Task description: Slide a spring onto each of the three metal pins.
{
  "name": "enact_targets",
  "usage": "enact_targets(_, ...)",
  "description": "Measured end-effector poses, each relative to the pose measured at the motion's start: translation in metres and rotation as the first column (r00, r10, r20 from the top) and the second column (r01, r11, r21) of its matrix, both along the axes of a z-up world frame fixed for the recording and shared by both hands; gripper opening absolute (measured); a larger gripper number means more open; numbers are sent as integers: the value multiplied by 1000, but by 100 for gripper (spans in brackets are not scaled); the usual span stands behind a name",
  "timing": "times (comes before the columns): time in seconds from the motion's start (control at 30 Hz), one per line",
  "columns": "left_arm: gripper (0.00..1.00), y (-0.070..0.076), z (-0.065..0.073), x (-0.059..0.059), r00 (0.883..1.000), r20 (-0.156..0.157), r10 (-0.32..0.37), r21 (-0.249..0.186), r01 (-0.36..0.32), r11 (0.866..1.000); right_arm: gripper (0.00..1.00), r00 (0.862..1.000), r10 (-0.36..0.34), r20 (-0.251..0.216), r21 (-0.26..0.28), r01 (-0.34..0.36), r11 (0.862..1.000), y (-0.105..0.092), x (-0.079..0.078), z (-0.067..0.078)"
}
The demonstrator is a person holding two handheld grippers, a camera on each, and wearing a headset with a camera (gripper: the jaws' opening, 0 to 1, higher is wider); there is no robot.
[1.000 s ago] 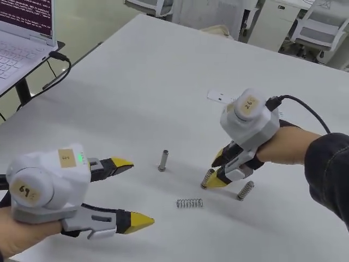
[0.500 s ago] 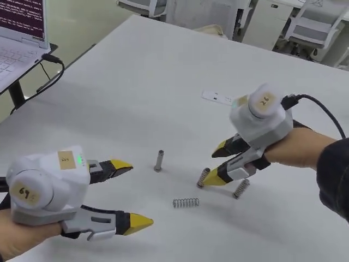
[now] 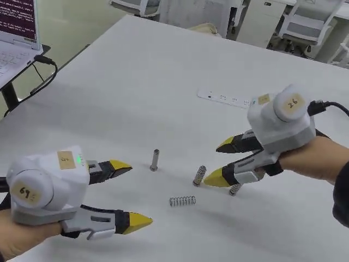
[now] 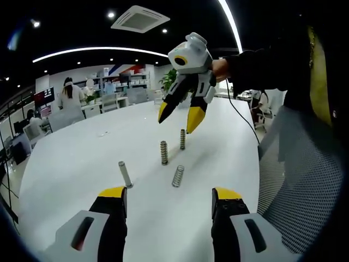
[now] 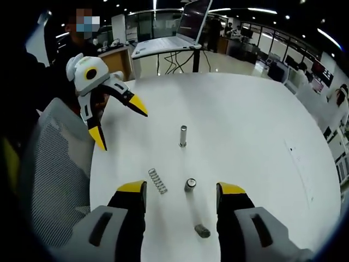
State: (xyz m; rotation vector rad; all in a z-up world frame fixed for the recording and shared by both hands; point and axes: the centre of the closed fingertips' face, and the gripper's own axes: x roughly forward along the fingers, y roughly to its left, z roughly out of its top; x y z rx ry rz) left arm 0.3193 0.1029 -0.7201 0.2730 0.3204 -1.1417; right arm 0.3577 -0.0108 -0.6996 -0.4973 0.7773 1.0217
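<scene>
White tabletop [image 3: 136,82] is spread beneath everything. Left of the bare pin [image 3: 155,160] the left gripper [image 3: 140,193] is held wide open and empty. The right gripper [image 3: 212,165] is held likewise to its right, beside two spring-covered pins [image 3: 199,175]. Near the bare pin the loose spring [image 3: 182,201] is laid flat — judged light and squashy, best pinched gently mid-coil.

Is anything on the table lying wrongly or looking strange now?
One loose spring lies flat on the table, near the bare pin that stands without a spring. Nothing else looks askew or damaged.
</scene>
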Motion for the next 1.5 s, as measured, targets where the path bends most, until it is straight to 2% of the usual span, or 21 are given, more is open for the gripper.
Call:
enact_targets(0.17,58,-3,0,0,1000,-4,-7,-2,7,1000,51,999,-24,25,27,23,999,-3,-6,8)
enact_targets(0.27,58,-5,-1,0,1000,-6,-11,-1,11,1000,53,998,-51,48,65,48,997,-5,-8,16)
enact_targets(0.43,57,-7,-1,0,1000,-7,-19,2,19,1000,54,995,-78,57,83,73,994,-11,-14,21)
enact_targets(0.5,57,-8,-2,0,1000,-8,-25,3,25,1000,57,992,-103,70,96,96,991,-17,-17,23)
enact_targets(0.7,57,-13,-2,0,999,-10,-37,6,37,999,59,985,-153,79,124,142,982,-31,-25,26)
enact_targets(1.13,55,-24,-3,0,998,-17,-64,16,64,998,64,968,-242,71,172,227,959,-54,-45,22)
enact_targets(1.5,51,-39,-13,6,995,-43,-86,20,86,996,67,954,-300,27,234,286,929,-59,-66,13)
